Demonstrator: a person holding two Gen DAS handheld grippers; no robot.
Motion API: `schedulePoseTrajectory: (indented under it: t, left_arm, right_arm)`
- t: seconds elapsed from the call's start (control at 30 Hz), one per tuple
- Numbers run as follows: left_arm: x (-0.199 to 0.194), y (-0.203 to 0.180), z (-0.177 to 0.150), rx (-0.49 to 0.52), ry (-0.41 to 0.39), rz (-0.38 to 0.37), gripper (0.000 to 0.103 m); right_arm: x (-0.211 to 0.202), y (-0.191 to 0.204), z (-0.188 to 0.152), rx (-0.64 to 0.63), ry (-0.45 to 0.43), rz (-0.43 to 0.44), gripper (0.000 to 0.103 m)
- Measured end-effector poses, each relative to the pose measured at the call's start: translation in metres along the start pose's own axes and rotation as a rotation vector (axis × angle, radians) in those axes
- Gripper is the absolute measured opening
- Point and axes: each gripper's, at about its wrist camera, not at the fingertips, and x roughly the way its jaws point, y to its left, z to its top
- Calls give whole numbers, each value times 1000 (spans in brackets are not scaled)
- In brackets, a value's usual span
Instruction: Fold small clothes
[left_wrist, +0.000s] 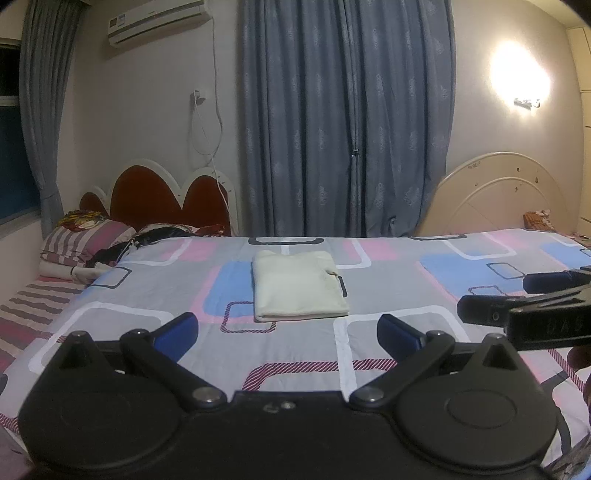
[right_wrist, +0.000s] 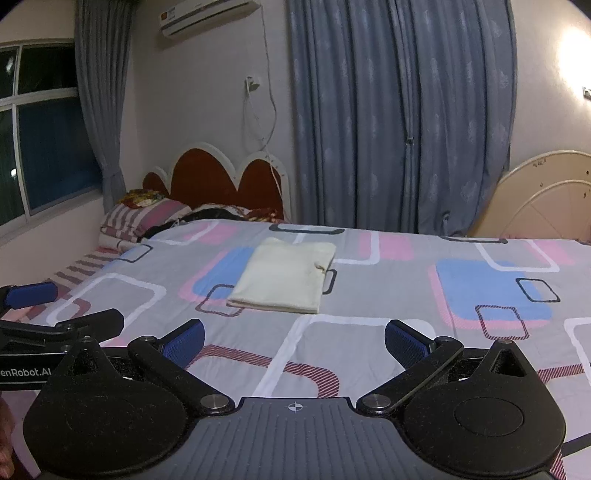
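- The cream garment (left_wrist: 297, 284) is lying folded into a neat rectangle on the bed (left_wrist: 388, 291), roughly mid-bed and nearer the far edge by the curtains (left_wrist: 343, 110) than the near edge.
- The left gripper (left_wrist: 287, 334) is hovering over the near part of the bed with its jaws spread wide, gripping nothing. The garment is sitting straight ahead, lined up with the gap but well beyond the blue pads (left_wrist: 177, 332), not touching.
- The right gripper (right_wrist: 294, 341) is also hanging wide open and empty. From its camera the garment (right_wrist: 284, 277) is lying ahead and a bit left of the gap's centre, clear of both fingers.
- The two grippers are sitting side by side, each peeking into the other's view at the edge.
- The patterned sheet under the garment is looking pretty flat.
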Motion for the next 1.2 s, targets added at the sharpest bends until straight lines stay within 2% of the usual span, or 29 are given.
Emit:
schedulePoseTrajectory:
  t: [1.2]
  left_arm:
    - [1, 6, 1, -2, -6, -1, 103]
  right_arm:
    - [-3, -9, 3, -4, 0, 7, 102]
